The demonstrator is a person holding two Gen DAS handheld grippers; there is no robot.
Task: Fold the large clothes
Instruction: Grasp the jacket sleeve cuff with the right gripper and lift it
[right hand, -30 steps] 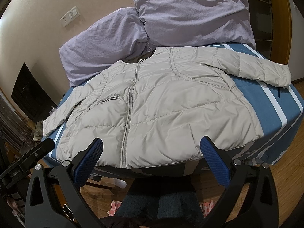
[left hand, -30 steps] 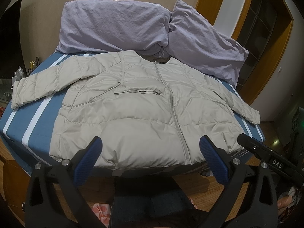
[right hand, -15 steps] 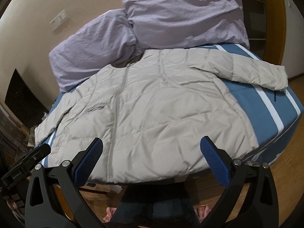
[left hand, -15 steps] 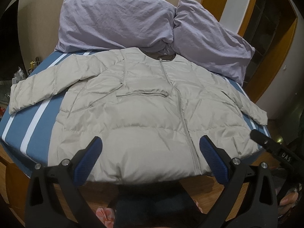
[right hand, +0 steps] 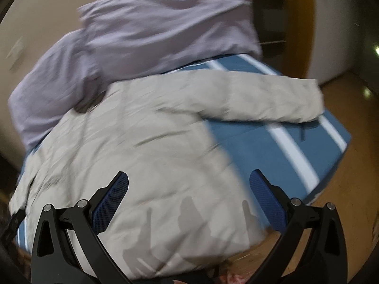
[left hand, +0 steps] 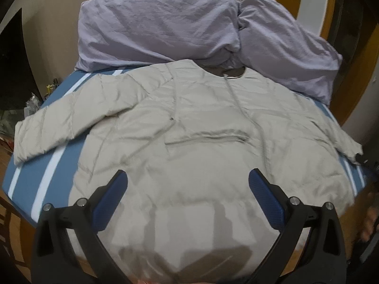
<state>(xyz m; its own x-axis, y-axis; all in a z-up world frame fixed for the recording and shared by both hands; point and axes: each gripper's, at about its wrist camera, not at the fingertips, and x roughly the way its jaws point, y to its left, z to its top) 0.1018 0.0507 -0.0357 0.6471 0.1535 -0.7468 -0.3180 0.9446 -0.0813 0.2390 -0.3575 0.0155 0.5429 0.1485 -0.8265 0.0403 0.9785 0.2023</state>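
Two released claws above a puffer jacket spread on a bed.

The beige jacket lies flat, front up, on the blue striped bed, its collar at the far end near two lilac pillows. The left claw and the right claw both hang spread wide over the near hem, gripping nothing. The right view is blurred.

One puffer jacket, two lilac pillows, one striped mattress, two tongs
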